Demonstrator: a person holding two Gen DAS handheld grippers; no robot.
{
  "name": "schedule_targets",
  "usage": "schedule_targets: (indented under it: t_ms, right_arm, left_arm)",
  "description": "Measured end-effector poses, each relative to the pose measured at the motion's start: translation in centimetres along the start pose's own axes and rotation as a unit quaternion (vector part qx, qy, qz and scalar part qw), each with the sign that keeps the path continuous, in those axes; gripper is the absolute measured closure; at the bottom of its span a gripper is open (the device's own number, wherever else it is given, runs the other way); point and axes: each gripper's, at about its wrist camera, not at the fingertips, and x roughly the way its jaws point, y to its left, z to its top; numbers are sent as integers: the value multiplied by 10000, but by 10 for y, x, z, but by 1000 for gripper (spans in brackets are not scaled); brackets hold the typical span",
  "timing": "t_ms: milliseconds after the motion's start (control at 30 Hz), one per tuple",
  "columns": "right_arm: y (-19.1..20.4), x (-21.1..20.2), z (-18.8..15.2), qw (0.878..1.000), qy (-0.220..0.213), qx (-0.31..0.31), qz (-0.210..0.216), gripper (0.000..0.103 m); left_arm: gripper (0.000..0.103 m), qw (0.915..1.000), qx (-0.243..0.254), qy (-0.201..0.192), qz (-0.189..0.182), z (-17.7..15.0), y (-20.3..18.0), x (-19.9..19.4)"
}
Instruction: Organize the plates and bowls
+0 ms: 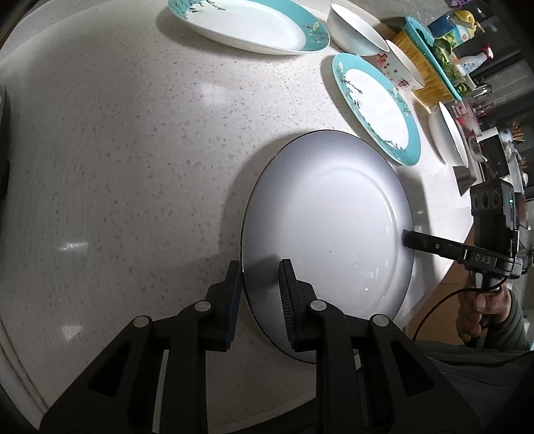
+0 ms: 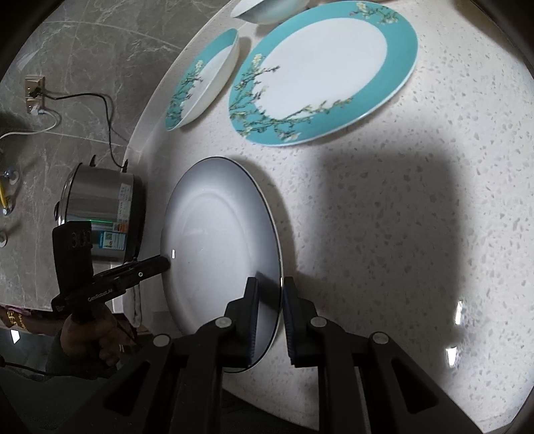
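Left wrist view, left to right: speckled white desk (image 1: 133,150) fills the left half. Left tongs (image 1: 260,283) at bottom centre, nearly closed, pinching the near-left rim of the white plate (image 1: 327,227), one pad under the edge, one on the top face. The plate spans centre to right of centre. At its right rim the right tongs (image 1: 405,238) come in from the right edge of the frame, tips clamped on the rim, held by a hand (image 1: 480,317) at lower right. So the plate sits between the two tongs, gripped on opposite edges. Upper centre: big teal-rimmed oval plate (image 1: 247,26). Upper right: white bowl (image 1: 357,30), smaller teal plate (image 1: 377,103), more clutter at the far right edge.

Right wrist view, left to right: steel pot (image 2: 100,213) off the desk edge at left, left tongs (image 2: 165,262) gripping the plate's left rim, white plate (image 2: 217,240) in the centre, right tongs (image 2: 270,300) at bottom centre nearly shut on its right rim. Whether the plate rests on the desk or is just off it, cannot tell
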Motion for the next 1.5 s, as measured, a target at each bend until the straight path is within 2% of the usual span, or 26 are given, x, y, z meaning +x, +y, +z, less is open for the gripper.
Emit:
schedule_targets:
  t_ms: [367,433,467,500,533,567,633,700,733,867,1000,1100,1233,1333,1500]
  right_arm:
    - [1,-2,6,9997,-231,39,-89,84]
    - [1,-3,5,9996,-267,53,-2,70]
    - [4,-3,4,9995,-299,40,33,67]
    - [5,-3,3,9995,-311,42,46,60]
    - [7,-5,2,9993,-368,50,43,52]
    - [9,-10,0,9987,-508,52,61,49]
    - [10,-23,-2,9964,-827,89,134,34]
    - [5,-39,-5,9928,-1173,190,141,27]
    - [0,-47,-7,9906,-1333,290,130,26]
    - [-26,-81,-20,9762,-1961,916,131,23]
    - [-41,-106,-32,9611,-2387,1379,198,23]
    - [-47,-119,-32,9561,-2527,1474,183,23]
    - [-49,-129,-19,9572,-2543,1373,160,23]
    - [-50,-130,6,9605,-2498,1224,61,23]
    - [-54,-124,40,9671,-2331,1024,-44,23]
  left_arm:
    - [82,9999,20,21,-159,15,1,9]
    - [76,9993,-72,65,-374,16,5,9]
    - [69,9989,-106,62,-453,17,7,8]
    - [58,9988,-126,-1,-466,18,8,4]
    - [26,9990,-130,-123,-419,21,9,-1]
    - [12,9987,-140,-306,-395,26,11,-10]
    - [12,9966,-196,-678,-421,38,15,-29]
    - [9,9949,-196,-887,-445,49,15,-41]
    - [1,9935,-108,-1003,-527,58,11,-47]
    - [0,9897,378,-1048,-897,83,-22,-46]
    - [0,9861,712,-818,-1260,106,-61,-28]
    - [0,9854,921,-737,-1227,129,-87,-14]
    - [0,9877,890,-757,-1035,155,-99,-2]
    - [0,9910,715,-675,-910,169,-100,9]
    - [0,9935,544,-531,-845,178,-100,29]
